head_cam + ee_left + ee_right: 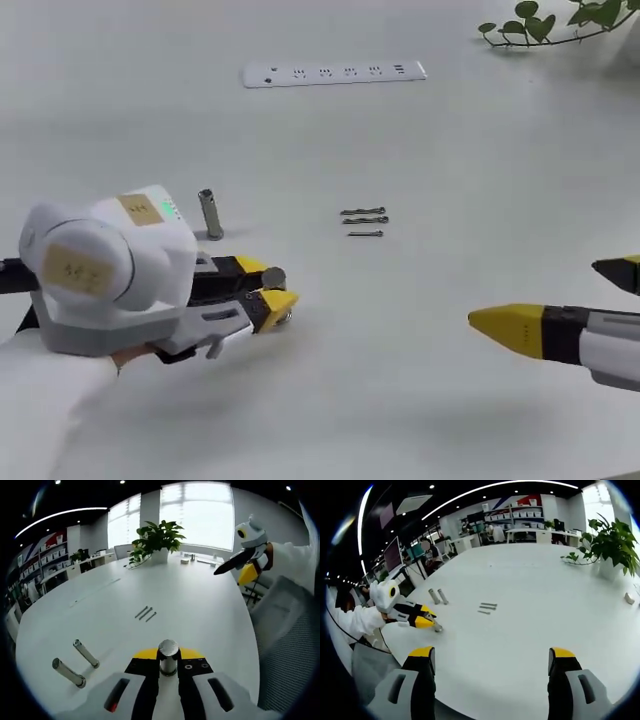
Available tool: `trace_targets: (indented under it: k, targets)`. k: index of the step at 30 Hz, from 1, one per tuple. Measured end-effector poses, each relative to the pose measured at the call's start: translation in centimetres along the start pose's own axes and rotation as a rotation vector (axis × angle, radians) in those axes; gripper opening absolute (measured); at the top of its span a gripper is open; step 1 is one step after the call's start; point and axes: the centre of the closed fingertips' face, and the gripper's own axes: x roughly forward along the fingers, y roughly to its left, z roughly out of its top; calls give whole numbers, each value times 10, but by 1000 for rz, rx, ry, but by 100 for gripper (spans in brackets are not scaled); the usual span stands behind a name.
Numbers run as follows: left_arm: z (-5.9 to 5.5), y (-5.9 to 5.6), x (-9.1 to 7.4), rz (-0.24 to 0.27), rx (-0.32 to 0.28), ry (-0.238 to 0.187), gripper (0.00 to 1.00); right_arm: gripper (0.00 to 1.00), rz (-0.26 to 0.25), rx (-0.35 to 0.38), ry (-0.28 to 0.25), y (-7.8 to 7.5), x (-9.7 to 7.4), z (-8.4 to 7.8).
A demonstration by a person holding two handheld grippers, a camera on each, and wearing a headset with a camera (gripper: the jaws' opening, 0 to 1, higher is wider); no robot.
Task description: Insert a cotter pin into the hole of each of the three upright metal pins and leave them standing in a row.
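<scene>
- While the left gripper (266, 284) sits low over the white bench (430, 400), its jaws are clamped on one metal pin (168, 659). In the head view it is held left of the cotter pins (363, 222) (whether its lower end touches the bench I cannot tell).
- Left of the cotter pins too, a second metal pin (86, 653) and a third metal pin (69, 673) stand on the bench. They are close beside each other and apart from the held one.
- Those three cotter pins lie loose on the bench, side by side in a short row, well apart from all the metal pins.
- To the right of the cotter pins and nearer the person, the right gripper (491, 656) hangs above the bench. Its jaws are spread wide with nothing between them.
- Beyond the cotter pins lies a white power strip (335, 73). Farther off to their right, the leaves of a plant (545, 25) reach over the bench.
</scene>
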Motion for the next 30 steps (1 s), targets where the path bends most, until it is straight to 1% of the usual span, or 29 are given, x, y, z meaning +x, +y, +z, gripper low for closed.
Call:
trace_targets:
  k: [3,7,10,16,20,23,25,26,29,30]
  targets:
    - [1,-4,3,-17,8,3,9,92,0,3,-1,0,-1,0]
    - [2,-10,7,-42,35,4,9,92,0,9,-2,-1,-1,-2]
    - [1,-11,9,-53,24,11,10,91,2,11,1,0,-1,-2]
    - [0,-13,12,-60,40,16,10,91,4,11,2,1,-1,-3]
    - [-3,-15,13,-61,52,27,10,91,5,11,7,1,0,-5]
    - [-4,-16,13,-64,48,27,10,91,5,11,8,0,0,-5]
    - [-7,-17,15,-66,56,44,10,91,4,10,9,0,0,-4]
    - [-6,-17,14,-66,51,32,10,91,4,9,9,1,0,-4]
    - [-6,-16,13,-66,60,36,10,91,3,7,8,0,0,-3]
    - [-6,-17,13,-67,52,31,10,91,4,7,9,0,0,-3]
